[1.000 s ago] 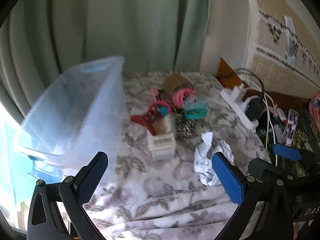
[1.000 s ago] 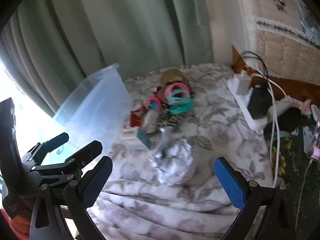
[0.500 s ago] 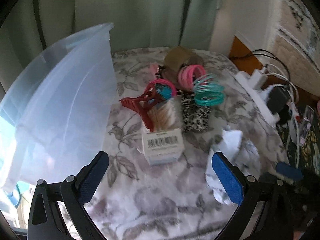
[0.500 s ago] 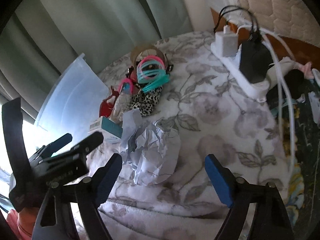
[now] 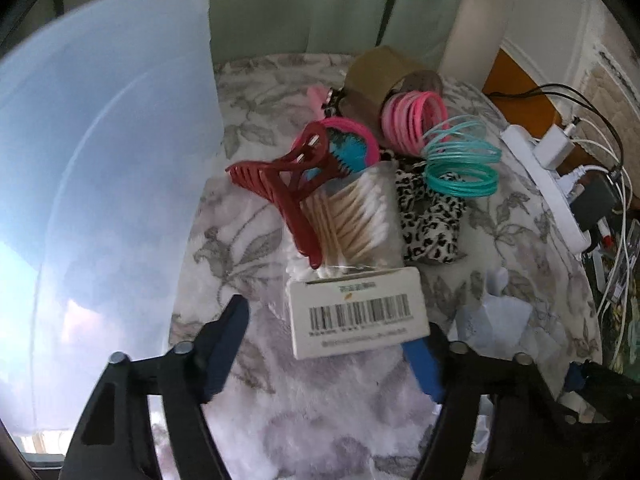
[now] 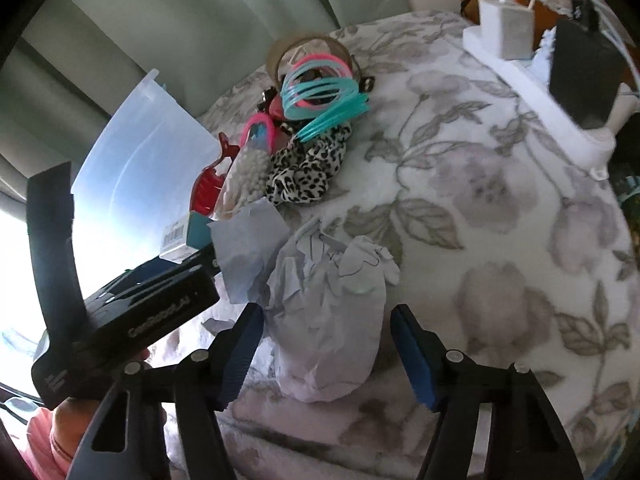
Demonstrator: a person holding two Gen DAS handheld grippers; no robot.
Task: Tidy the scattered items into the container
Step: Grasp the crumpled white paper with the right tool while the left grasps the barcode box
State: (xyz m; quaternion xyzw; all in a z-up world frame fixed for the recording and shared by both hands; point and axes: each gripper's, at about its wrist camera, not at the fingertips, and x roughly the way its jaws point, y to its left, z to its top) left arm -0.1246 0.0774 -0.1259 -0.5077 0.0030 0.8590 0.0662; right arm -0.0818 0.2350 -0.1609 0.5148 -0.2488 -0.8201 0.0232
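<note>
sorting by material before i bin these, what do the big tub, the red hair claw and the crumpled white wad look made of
Tub: looks like frosted translucent plastic; light glows through its smooth wall.
Red hair claw: probably hard glossy plastic; moulded teeth and cut-outs.
Crumpled wad: likely thin white paper; sharp creases and torn edges, matte. It sits between the open right tool's fingers.

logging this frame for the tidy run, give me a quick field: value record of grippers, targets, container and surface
left gripper: open, fingers either side of the barcode box
right gripper: open, straddling the crumpled paper
container: clear plastic tub, left of the pile
pile: red hair claw, cotton swabs, leopard scrunchie, teal bangles, pink bangles
surface: floral blanket
</note>
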